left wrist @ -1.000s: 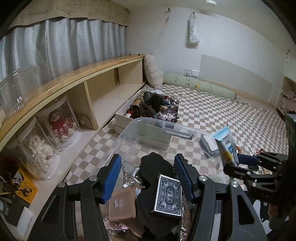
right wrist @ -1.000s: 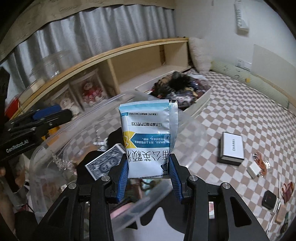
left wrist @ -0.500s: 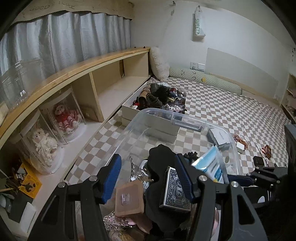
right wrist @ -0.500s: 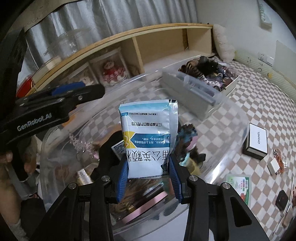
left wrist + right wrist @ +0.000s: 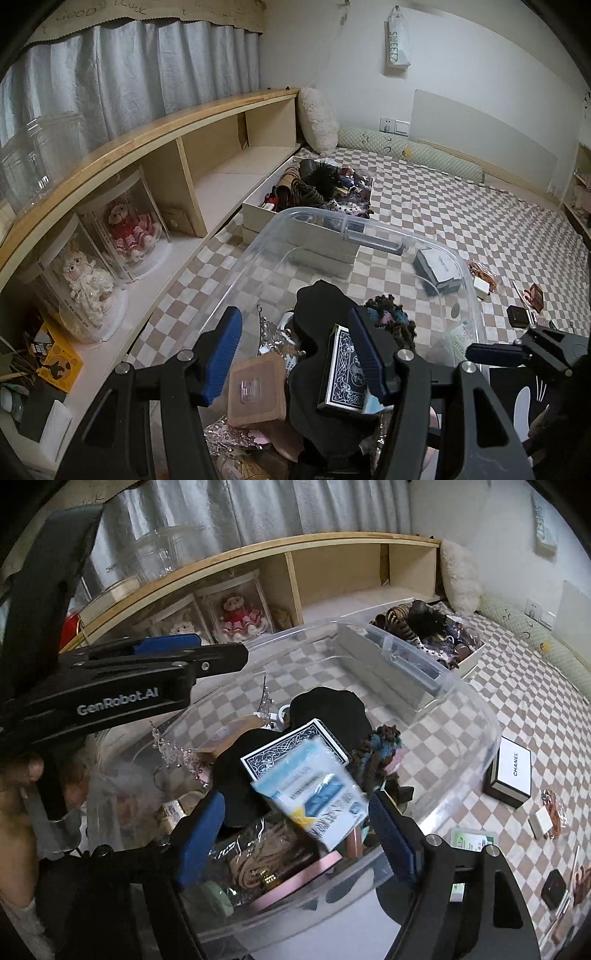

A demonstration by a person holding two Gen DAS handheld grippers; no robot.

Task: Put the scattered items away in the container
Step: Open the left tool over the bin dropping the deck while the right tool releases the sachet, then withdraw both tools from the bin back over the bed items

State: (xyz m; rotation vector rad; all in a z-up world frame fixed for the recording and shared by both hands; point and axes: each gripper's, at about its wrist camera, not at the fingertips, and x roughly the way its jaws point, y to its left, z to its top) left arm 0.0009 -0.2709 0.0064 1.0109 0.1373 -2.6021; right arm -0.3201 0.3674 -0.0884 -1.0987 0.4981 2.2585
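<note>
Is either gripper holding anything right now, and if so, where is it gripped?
Nothing is held. The right gripper is open, and the blue-and-white sachet lies loose in the clear plastic bin over the playing-card box. The left gripper is open and empty.

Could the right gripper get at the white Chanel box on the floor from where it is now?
Probably yes. The right gripper is open and empty, and the Chanel box lies uncovered on the checkered floor outside the clear bin, whose wall stands between them.
</note>
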